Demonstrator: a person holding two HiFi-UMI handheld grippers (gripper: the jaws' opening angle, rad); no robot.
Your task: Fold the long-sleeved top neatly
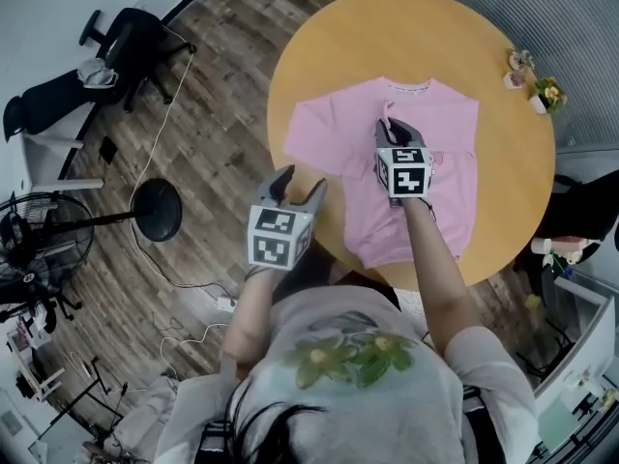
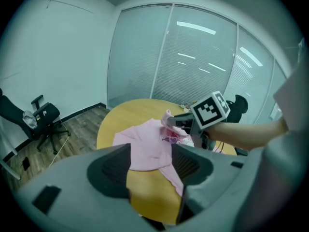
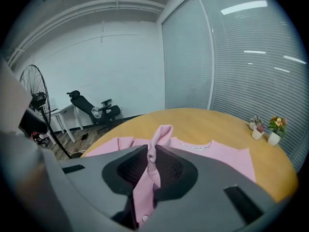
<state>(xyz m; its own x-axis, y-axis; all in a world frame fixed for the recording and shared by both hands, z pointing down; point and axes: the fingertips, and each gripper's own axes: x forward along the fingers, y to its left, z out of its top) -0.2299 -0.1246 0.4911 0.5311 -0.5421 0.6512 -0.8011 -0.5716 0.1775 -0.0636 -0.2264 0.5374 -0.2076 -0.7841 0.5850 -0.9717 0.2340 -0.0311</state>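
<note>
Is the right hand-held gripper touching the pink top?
Touching. The right gripper view shows the right hand-held gripper pinching a raised fold of the pink top.

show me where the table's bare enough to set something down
Bare wood: the far arc of the table beyond the pink top, and the right strip between the top and the flower pots. Crowded: the middle, where the right gripper holds a sleeve.

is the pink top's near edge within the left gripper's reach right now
Probably yes: the left gripper is open and empty, with only bare table before the pink top; the right gripper holds a sleeve further right.
</note>
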